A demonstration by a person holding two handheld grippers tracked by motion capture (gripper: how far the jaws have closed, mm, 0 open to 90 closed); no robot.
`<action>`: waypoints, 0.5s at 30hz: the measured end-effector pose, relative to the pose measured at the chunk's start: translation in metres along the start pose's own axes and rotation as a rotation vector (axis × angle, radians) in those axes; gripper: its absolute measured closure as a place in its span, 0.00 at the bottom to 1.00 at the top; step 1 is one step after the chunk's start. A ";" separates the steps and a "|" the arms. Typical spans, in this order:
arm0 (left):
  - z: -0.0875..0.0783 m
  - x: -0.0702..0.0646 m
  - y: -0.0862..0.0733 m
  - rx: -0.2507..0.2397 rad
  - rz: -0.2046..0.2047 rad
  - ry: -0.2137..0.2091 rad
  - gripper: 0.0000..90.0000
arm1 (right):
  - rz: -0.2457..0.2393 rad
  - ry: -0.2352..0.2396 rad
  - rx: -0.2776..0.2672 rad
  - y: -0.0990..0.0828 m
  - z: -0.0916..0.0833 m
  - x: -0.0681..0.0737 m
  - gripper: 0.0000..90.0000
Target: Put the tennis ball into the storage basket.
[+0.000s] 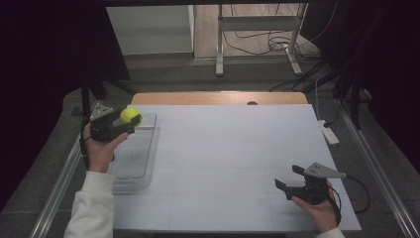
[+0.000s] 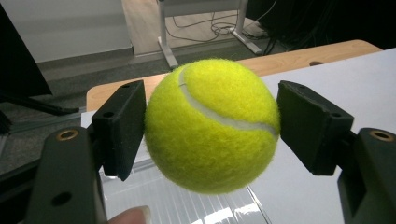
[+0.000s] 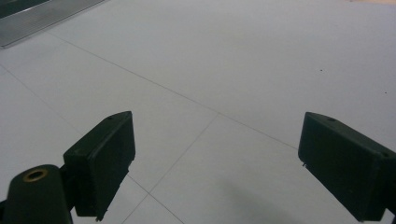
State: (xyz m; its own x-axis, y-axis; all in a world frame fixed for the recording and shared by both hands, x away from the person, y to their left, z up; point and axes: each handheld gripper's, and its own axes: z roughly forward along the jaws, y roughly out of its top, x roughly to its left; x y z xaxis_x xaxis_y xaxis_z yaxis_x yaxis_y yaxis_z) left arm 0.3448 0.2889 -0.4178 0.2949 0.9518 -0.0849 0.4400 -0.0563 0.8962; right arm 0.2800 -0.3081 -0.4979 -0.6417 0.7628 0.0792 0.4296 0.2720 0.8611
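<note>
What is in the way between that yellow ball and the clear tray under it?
Nothing visible. The left gripper is shut on the tennis ball, holding it in the air over the far end of the clear tray. The part of the tray seen below the ball looks empty. The right gripper is open, far off over the white table.

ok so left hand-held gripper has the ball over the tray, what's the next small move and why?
Probably lower it toward the clear tray before letting go. The left hand-held gripper is shut on the tennis ball, which hangs above the tray's far end, not resting on it. Dropped from there, it might bounce out. The right hand-held gripper sits open and far off.
</note>
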 end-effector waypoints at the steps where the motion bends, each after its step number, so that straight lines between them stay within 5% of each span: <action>1: 0.000 0.001 0.000 0.003 -0.002 -0.001 0.30 | 0.000 -0.001 0.001 0.000 0.000 0.000 0.12; 15: 0.008 0.009 0.002 0.040 0.003 0.023 0.30 | 0.002 -0.005 -0.001 0.000 -0.002 0.000 0.12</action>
State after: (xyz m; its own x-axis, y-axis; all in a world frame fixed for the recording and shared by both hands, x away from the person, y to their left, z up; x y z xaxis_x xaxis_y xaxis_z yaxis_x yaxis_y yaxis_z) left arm 0.3551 0.2951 -0.4202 0.2772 0.9581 -0.0718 0.4727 -0.0709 0.8783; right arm 0.2789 -0.3090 -0.4973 -0.6377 0.7663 0.0783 0.4300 0.2697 0.8616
